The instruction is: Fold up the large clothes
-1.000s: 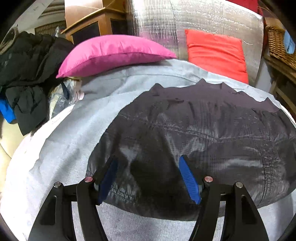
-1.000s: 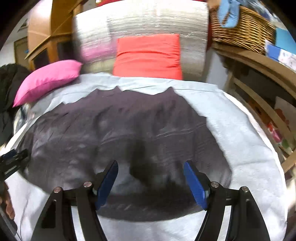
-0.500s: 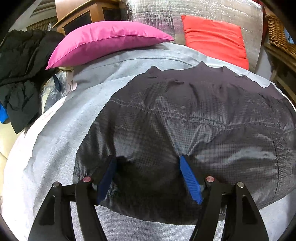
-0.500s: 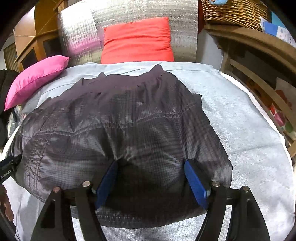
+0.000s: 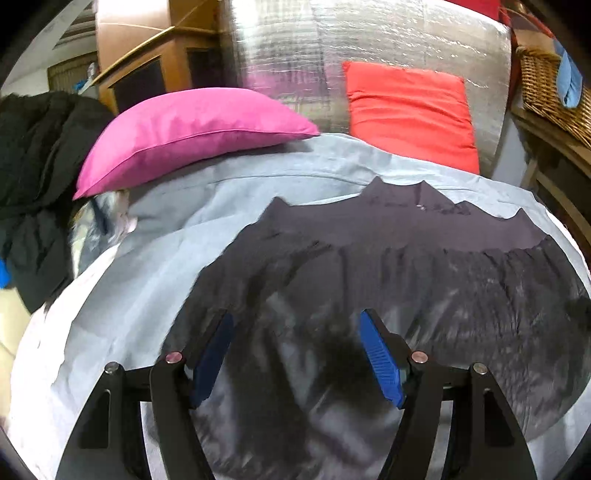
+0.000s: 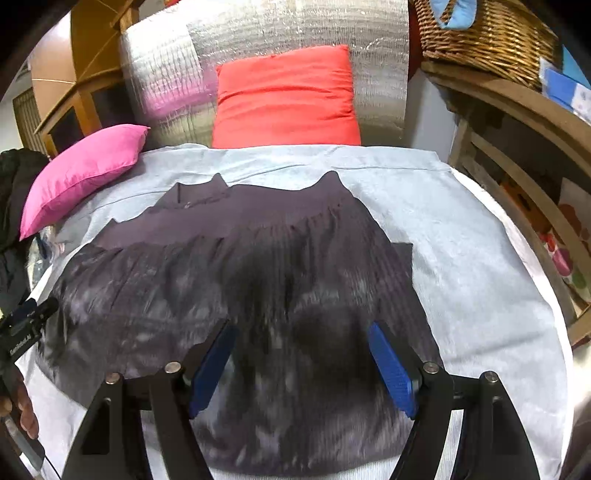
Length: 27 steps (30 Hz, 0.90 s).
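While my left gripper (image 5: 295, 354) and right gripper (image 6: 299, 363) hover with jaws apart, dark skirt (image 6: 258, 266) spread flat on grey bed sheet (image 6: 461, 251), nothing clamped.

A: Straight ahead, a silver quilted foil panel (image 6: 280, 48) stands as the backdrop, red cushion (image 6: 286, 98) leaning on it.

B: And off left, a pink pillow (image 5: 188, 136) on the pale grey sheet (image 6: 461, 236), wooden cabinet (image 5: 136, 70) behind.

A: Right side, wooden shelving (image 6: 517, 147), wicker basket (image 6: 484, 33) on top.
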### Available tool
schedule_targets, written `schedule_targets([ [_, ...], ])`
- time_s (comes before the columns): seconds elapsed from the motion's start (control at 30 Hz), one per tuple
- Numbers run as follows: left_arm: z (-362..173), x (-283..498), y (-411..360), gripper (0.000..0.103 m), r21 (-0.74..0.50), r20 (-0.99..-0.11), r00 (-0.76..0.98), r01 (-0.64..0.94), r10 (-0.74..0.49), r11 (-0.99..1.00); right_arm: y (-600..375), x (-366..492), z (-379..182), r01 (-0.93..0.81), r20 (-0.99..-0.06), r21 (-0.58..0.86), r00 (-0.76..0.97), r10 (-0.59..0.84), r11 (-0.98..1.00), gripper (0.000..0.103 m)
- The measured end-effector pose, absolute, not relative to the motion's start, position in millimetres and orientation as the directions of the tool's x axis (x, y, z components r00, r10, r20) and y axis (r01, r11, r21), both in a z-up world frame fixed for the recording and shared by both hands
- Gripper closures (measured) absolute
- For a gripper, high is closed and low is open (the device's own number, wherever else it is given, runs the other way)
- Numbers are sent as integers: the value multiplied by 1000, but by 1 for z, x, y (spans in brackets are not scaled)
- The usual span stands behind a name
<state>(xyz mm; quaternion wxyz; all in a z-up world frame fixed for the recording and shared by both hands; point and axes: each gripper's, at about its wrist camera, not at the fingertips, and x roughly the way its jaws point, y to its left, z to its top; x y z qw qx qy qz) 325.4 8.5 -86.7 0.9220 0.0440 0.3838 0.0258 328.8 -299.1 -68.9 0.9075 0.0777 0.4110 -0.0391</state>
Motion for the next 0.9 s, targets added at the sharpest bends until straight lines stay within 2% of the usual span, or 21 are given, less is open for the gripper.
schedule_targets([
  [0.2,-123,366,-11,30,140,-800,590,9,107,990,-302,374,-84,154,-781,84,624,-31,985,25],
  [0.27,-132,370,-12,25,161,-800,587,13,122,987,-306,385,-102,173,-818,75,575,-39,982,24],
  [0.33,-128,368,-11,25,160,-795,596,25,114,987,-313,389,-113,182,-827,115,562,-8,977,23],
  [0.4,-120,361,-2,25,123,-791,607,42,72,991,-319,382,-105,177,-810,163,586,29,971,23],
  [0.53,-86,324,44,25,37,-710,704,19,13,999,-350,348,-76,179,-734,270,674,82,946,23],
  [0.6,-75,310,72,23,-4,-697,717,-7,2,1000,-376,326,-64,206,-700,340,707,101,917,22],
  [0.7,-72,285,122,22,-73,-701,713,-65,-5,995,-419,294,-62,258,-675,433,728,121,864,19],
  [0.9,-100,258,171,21,-133,-759,650,-116,-26,984,-459,252,-87,330,-699,460,707,107,824,19],
])
